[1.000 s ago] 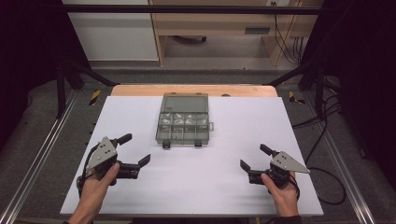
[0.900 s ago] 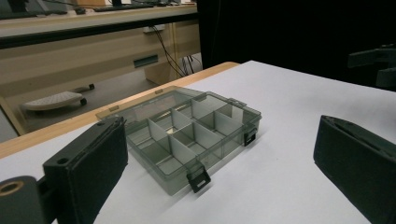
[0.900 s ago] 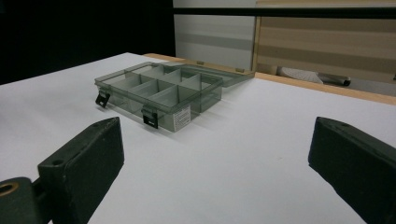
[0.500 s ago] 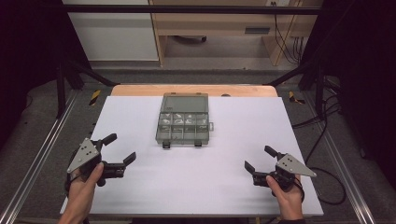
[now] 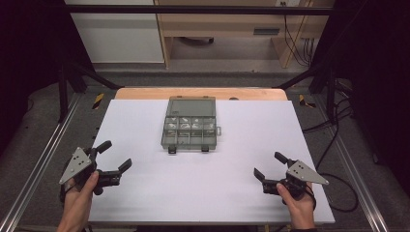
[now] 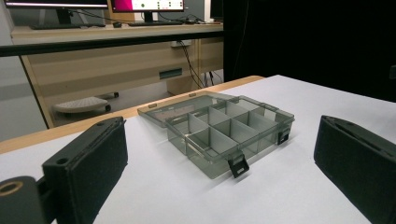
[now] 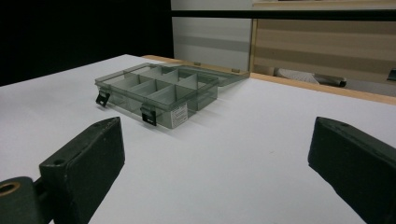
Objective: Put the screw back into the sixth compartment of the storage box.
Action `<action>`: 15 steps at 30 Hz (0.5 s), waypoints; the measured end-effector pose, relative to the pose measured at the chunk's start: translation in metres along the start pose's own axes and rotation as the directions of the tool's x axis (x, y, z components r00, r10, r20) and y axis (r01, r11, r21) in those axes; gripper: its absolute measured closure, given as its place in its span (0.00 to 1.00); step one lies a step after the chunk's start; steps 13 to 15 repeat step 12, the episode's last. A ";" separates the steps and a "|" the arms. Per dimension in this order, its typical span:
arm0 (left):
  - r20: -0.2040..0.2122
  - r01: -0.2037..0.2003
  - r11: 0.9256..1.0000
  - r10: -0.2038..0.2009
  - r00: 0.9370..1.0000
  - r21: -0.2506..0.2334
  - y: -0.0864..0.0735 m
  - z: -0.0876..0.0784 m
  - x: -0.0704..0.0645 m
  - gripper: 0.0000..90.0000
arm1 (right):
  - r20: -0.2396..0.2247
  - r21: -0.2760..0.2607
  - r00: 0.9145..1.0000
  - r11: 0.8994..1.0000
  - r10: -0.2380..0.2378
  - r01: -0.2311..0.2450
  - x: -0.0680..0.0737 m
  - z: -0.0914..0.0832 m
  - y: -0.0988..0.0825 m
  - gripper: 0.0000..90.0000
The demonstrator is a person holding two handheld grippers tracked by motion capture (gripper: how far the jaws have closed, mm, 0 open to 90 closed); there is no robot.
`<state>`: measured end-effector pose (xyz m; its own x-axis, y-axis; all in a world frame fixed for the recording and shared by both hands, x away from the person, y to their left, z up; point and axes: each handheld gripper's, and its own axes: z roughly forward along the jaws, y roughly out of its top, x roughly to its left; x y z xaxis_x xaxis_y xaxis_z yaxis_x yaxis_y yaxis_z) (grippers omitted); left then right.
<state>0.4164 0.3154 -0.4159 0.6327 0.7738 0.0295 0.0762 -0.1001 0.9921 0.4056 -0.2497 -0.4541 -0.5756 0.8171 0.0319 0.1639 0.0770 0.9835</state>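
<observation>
One compartment box (image 5: 189,127) with its lid laid open is seen at the middle of the white table (image 5: 251,140), toward the far edge. Two grippers are held near the front corners: left gripper (image 5: 114,158) and right gripper (image 5: 269,166), jaws spread wide, nothing grasped. Bare board lies between them and the box.

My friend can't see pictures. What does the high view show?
A see-through plastic box with little compartments sits open in the middle of a white table. Near the table's front edge, a person's hands hold two black claws, the left claw and the right claw, both open and far from the box.
</observation>
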 end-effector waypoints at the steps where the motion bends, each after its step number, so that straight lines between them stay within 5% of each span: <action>1: -0.002 0.001 1.000 -0.001 1.000 -0.003 -0.002 0.000 0.001 0.03 | -0.002 -0.002 1.000 1.000 -0.001 0.001 0.000 0.000 0.000 0.05; 15: 0.003 -0.001 0.999 0.001 1.000 -0.053 -0.018 -0.006 0.003 0.03 | -0.017 -0.008 1.000 1.000 -0.011 0.010 0.002 0.002 0.000 0.05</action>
